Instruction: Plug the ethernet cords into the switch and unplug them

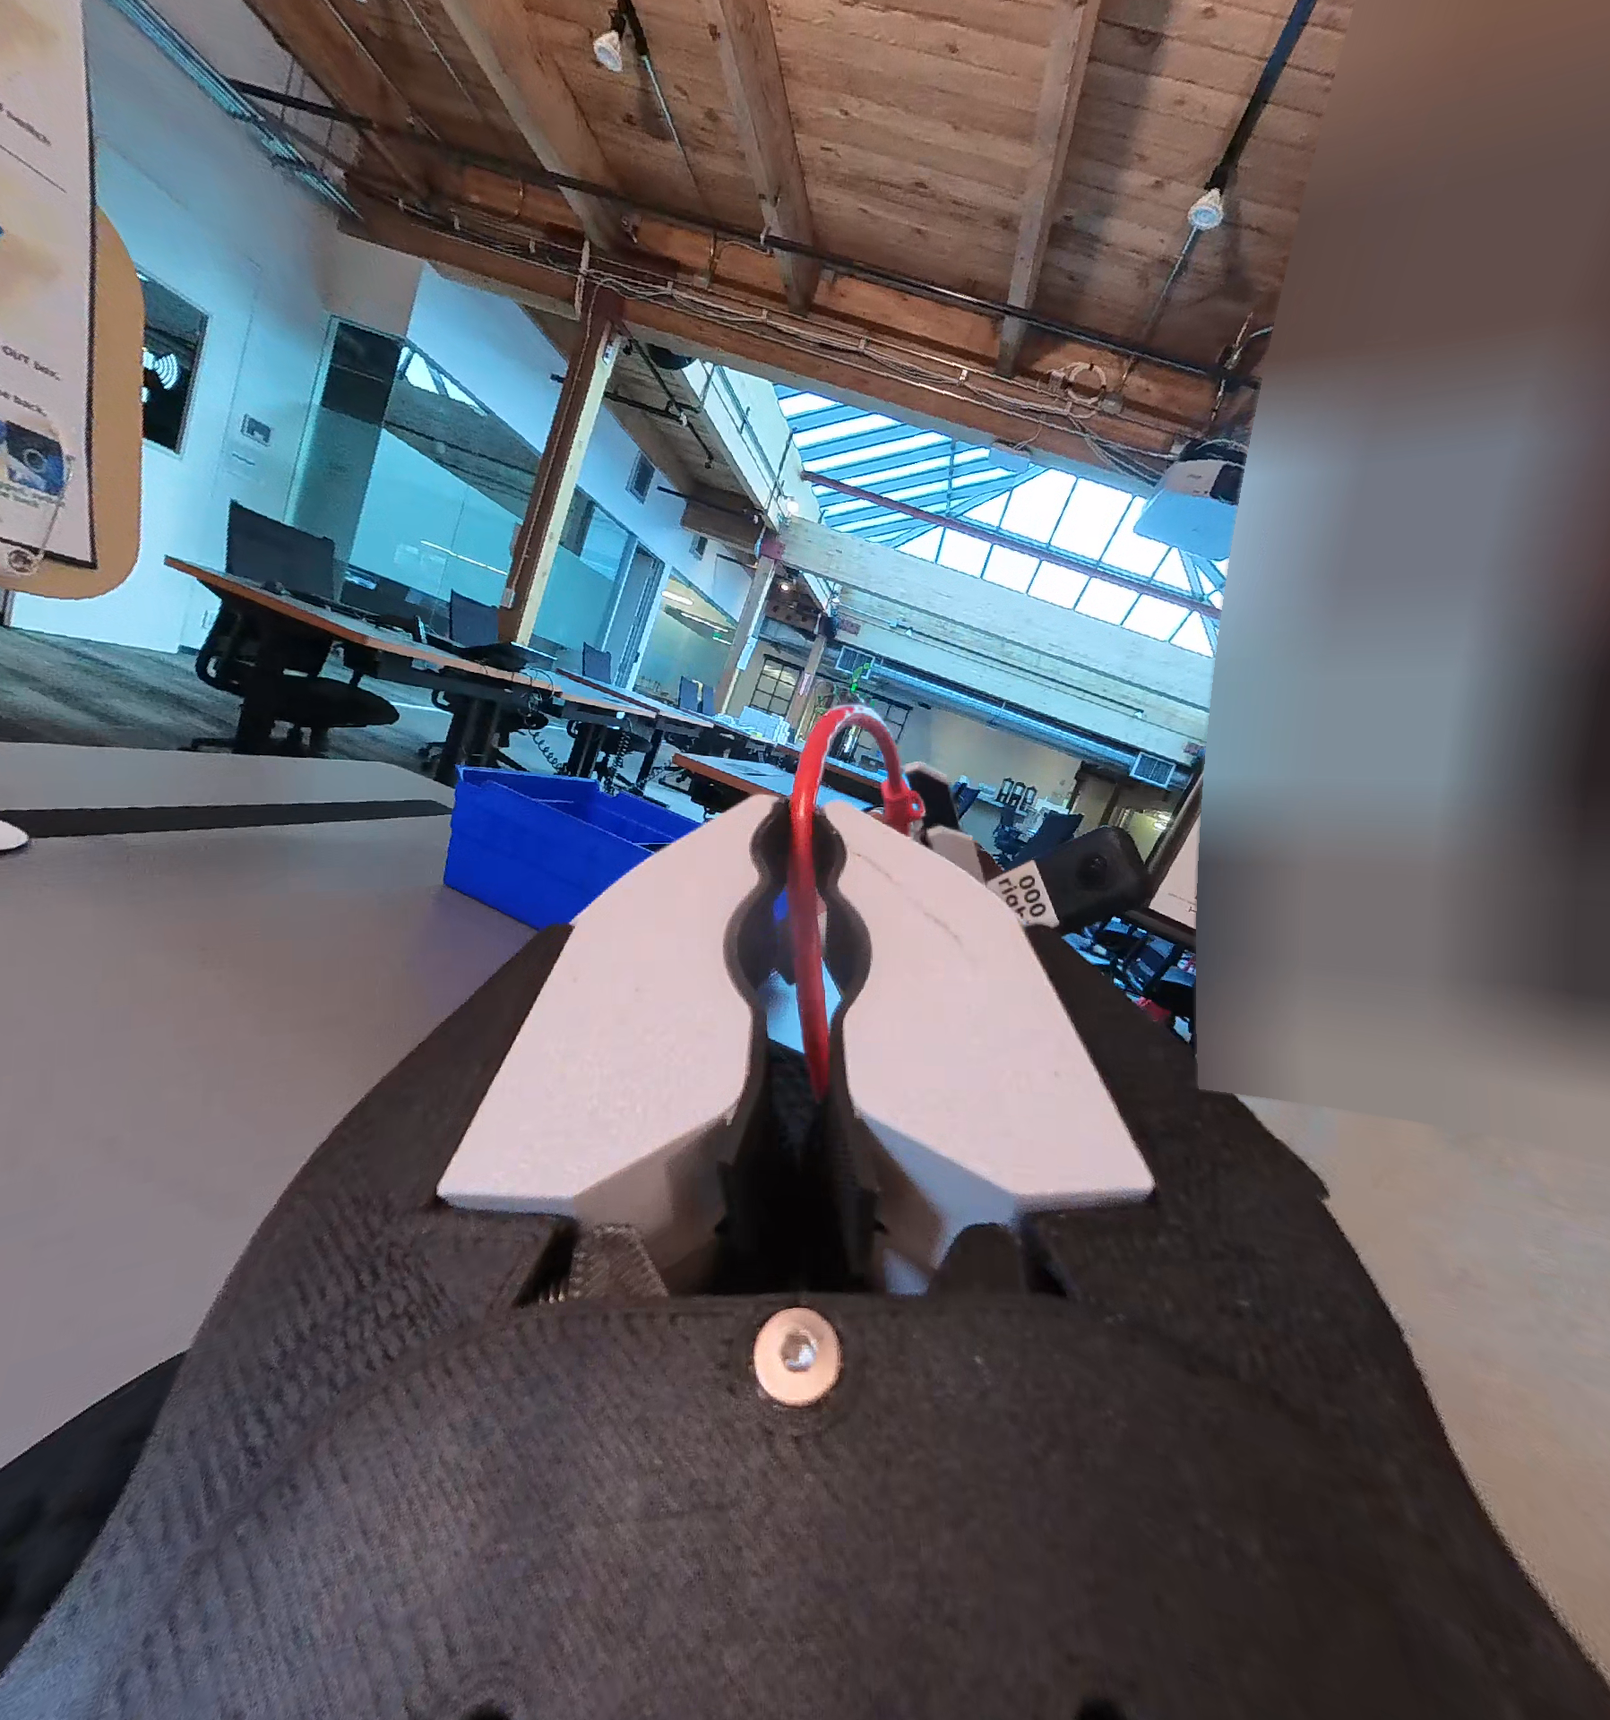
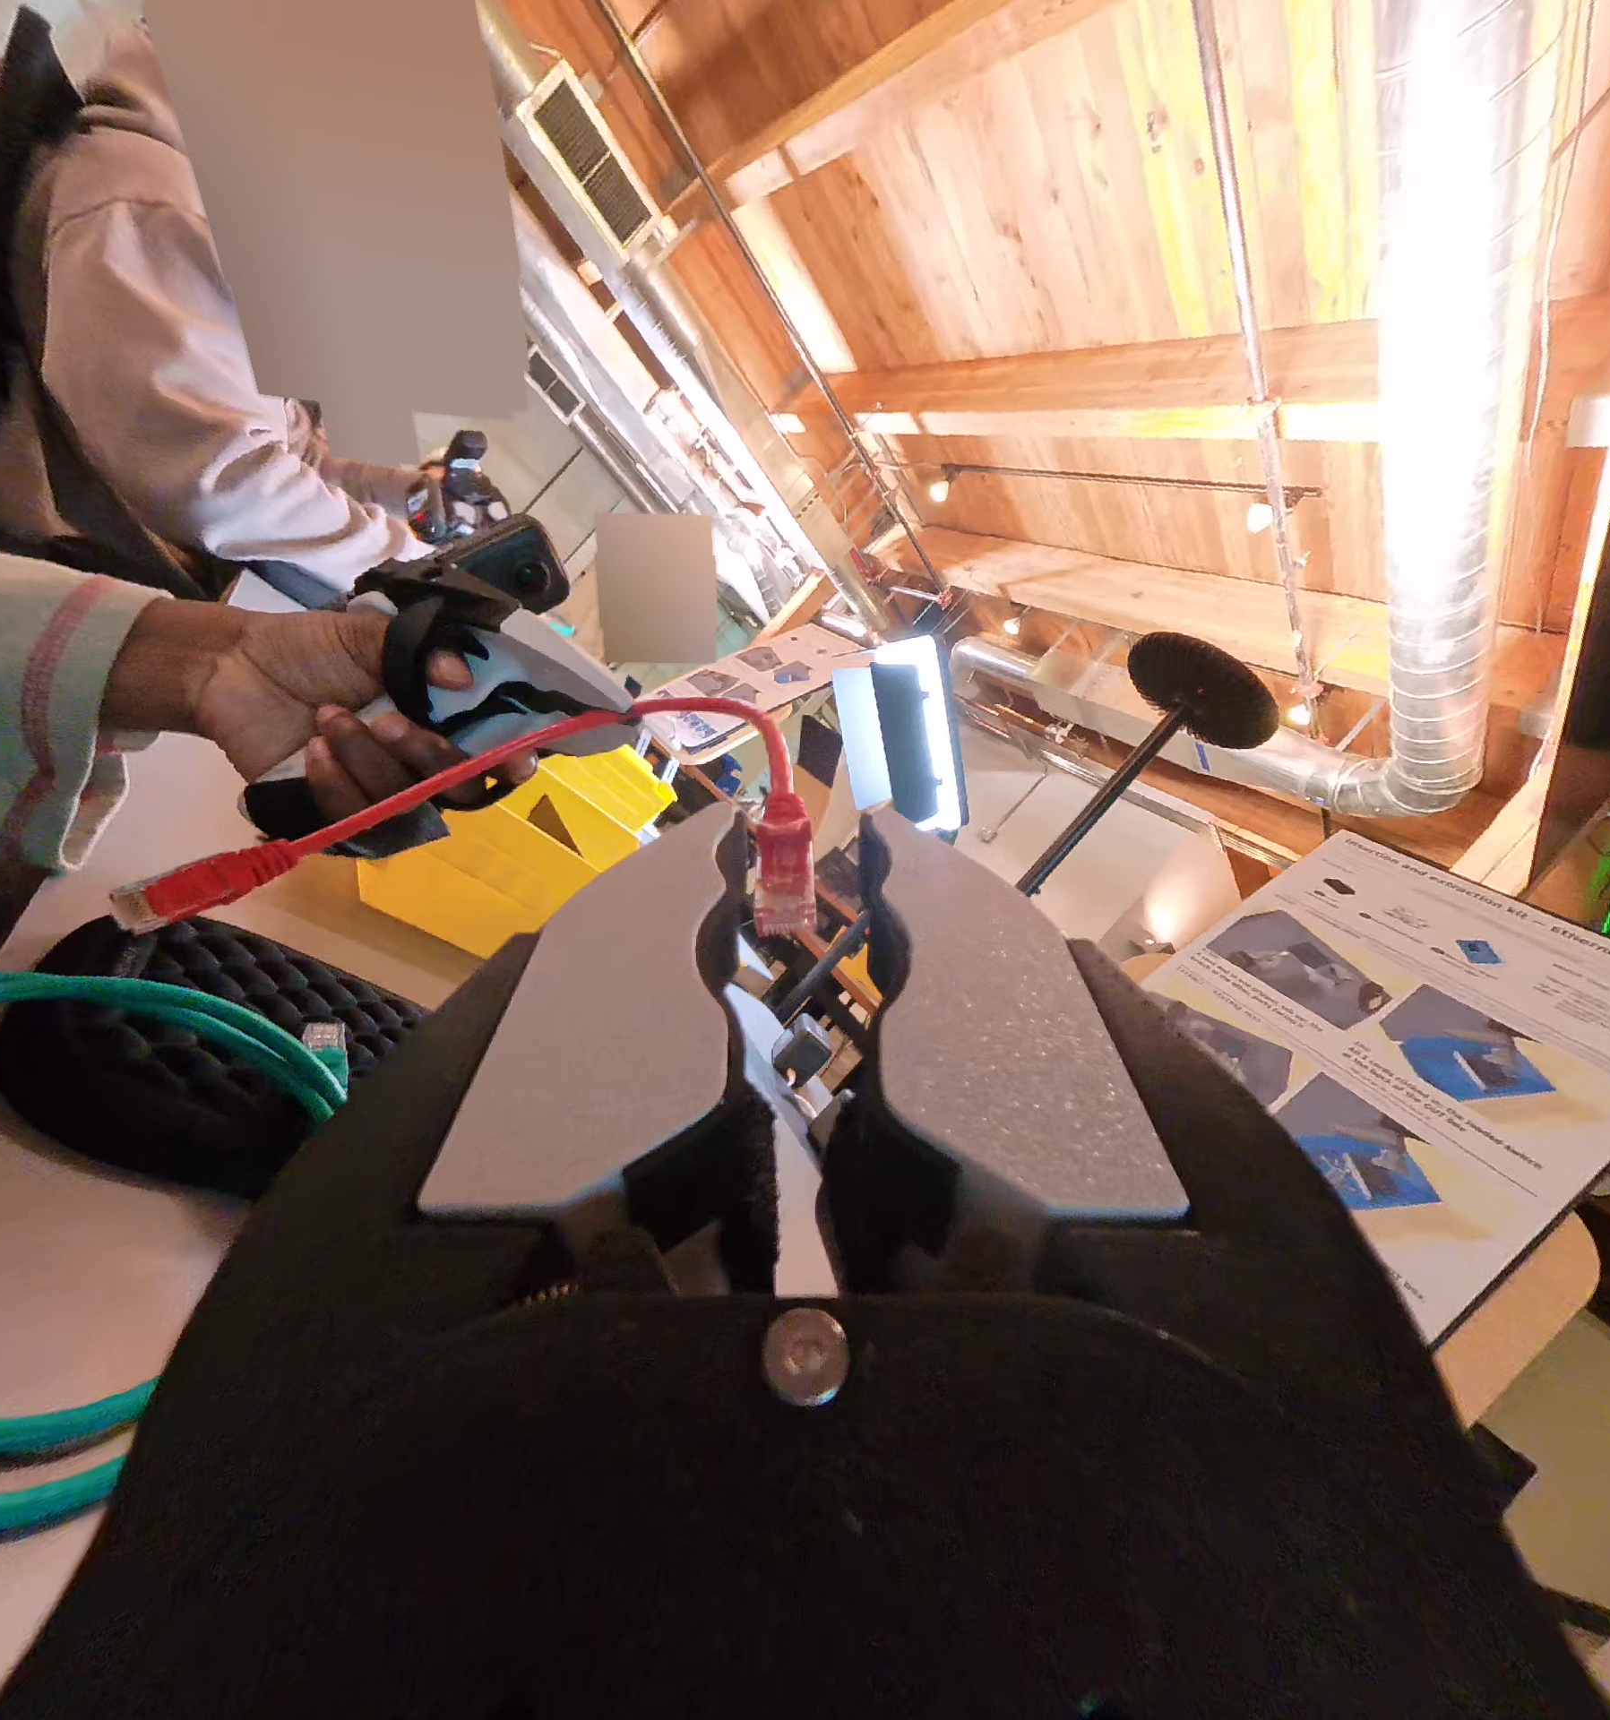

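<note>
- Left gripper (image 1: 805, 819) clamped tight on the red ethernet cord (image 1: 808, 931), pinching it mid-length, cord arching up and over past the fingertips.
- Right gripper (image 2: 796, 824) spread apart, gripping nothing, one red plug (image 2: 785, 875) dangling right in the gap between its fingers, contact not clear.
- Hand (image 2: 298, 689) wrapped around the left gripper's handle, seen off to the left in the right wrist view.
- Green ethernet cord (image 2: 177, 1014) looped on the table (image 2: 56, 1256), draped over a black pad (image 2: 131, 1098).
- Yellow bin (image 2: 522, 847) behind; blue bin (image 1: 549, 838) in the left wrist view.
- Other red plug (image 2: 177, 889) hanging free above the pad.
</note>
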A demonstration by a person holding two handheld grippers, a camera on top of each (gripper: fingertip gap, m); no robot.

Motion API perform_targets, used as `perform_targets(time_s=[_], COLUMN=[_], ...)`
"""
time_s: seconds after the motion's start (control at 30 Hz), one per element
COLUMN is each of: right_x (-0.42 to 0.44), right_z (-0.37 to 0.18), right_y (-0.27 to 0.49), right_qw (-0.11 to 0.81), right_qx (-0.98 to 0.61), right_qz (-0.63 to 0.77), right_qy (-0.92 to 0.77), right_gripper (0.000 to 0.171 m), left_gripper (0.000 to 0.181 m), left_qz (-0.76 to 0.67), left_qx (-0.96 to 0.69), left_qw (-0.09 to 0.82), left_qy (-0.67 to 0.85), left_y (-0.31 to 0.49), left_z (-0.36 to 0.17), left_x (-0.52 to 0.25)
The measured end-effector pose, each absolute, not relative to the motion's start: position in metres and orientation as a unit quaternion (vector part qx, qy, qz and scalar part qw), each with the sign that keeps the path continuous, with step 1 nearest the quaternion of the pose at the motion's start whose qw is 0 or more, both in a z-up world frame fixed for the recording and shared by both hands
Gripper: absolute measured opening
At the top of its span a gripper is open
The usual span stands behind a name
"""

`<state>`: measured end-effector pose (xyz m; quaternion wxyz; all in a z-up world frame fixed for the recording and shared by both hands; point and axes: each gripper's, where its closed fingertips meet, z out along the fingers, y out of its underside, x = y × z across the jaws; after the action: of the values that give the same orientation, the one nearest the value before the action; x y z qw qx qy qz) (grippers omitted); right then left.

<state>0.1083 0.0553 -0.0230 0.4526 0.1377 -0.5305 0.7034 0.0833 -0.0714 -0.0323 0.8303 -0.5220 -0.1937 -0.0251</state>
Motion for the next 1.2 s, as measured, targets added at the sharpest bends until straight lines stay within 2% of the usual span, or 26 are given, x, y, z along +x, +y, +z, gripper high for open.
perform_targets(time_s=[0.3,0.37,0.47,0.5,0.63,0.7,0.83,0.93,0.97,1.07,1.2], right_x=[0.106,0.105,0.103,0.102,0.099,0.096,0.100,0.105,0.108,0.116,0.119], right_z=[-0.030,-0.032,-0.035,-0.038,-0.064,-0.074,-0.082,-0.088,-0.088,-0.085,-0.084], right_y=[0.050,0.049,0.050,0.050,0.047,0.044,0.032,0.024,0.022,0.020,0.020], right_qw=[0.444,0.442,0.426,0.409,0.291,0.250,0.191,0.177,0.177,0.165,0.153], right_qx=[0.145,0.144,0.141,0.140,0.132,0.118,0.108,0.119,0.127,0.143,0.150], right_qz=[0.695,0.691,0.689,0.688,0.677,0.676,0.697,0.688,0.685,0.692,0.701], right_qy=[-0.546,-0.554,-0.569,-0.583,-0.663,-0.683,-0.683,-0.693,-0.695,-0.688,-0.680], right_gripper=[0.027,0.014,0.013,0.013,0.013,0.013,0.013,0.012,0.013,0.013,0.013], left_gripper=[0.005,0.005,0.006,0.013,0.072,0.078,0.072,0.035,0.031,0.029,0.020], left_qz=[-0.033,-0.035,-0.016,0.009,0.208,0.291,0.274,0.267,0.257,0.227,0.201], left_qx=[-0.522,-0.522,-0.535,-0.550,-0.658,-0.692,-0.726,-0.778,-0.799,-0.831,-0.828], left_qw=[0.830,0.830,0.825,0.818,0.714,0.655,0.630,0.568,0.542,0.502,0.516], left_qy=[-0.193,-0.192,-0.181,-0.167,-0.116,-0.085,-0.009,0.032,0.046,0.081,0.092], left_y=[-0.071,-0.070,-0.070,-0.071,-0.085,-0.087,-0.042,-0.009,-0.001,0.011,0.016], left_z=[-0.034,-0.034,-0.035,-0.036,-0.042,-0.039,-0.038,-0.064,-0.075,-0.093,-0.094], left_x=[0.084,0.084,0.085,0.086,0.082,0.084,0.110,0.110,0.109,0.111,0.111])
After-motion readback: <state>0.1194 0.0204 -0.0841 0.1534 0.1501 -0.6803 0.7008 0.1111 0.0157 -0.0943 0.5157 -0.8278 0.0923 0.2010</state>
